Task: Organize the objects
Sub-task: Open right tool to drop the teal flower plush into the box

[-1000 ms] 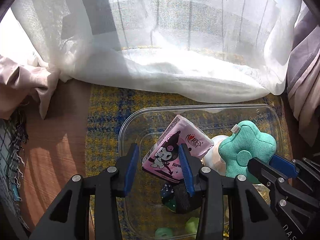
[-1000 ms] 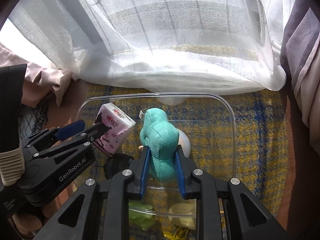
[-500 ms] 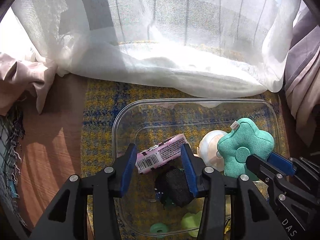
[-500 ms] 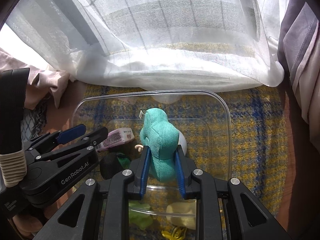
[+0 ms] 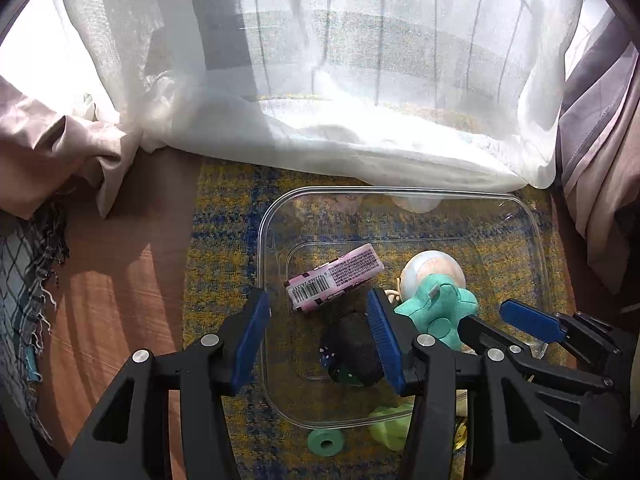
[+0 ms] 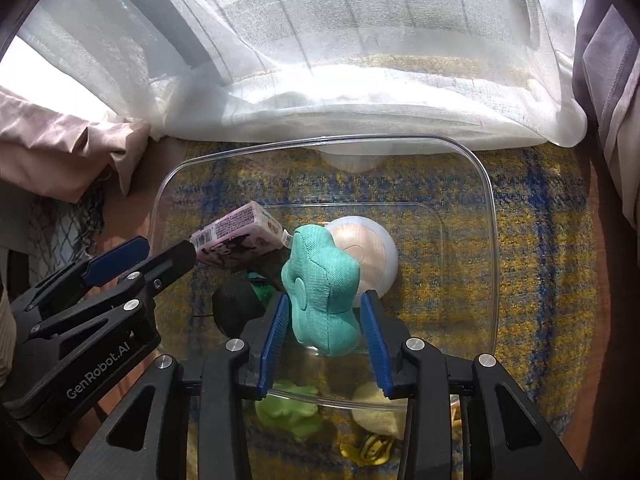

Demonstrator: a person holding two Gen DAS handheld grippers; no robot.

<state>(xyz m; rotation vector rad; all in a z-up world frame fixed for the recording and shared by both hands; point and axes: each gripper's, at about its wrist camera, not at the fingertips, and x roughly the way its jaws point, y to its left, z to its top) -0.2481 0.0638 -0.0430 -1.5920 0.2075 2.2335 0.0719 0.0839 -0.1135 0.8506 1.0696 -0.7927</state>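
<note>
Both the left gripper (image 5: 318,336) and right gripper (image 6: 326,334) were open. The green flower toy (image 6: 322,292) sat in the clear box (image 6: 490,216), and a bump could tip it out.

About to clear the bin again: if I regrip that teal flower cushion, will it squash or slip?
The teal flower cushion looks stuffed and stitched, so it will probably squash rather than resist. Its woven fabric likely grips the right gripper pads well. It seems light, leaning against the white dome.
</note>
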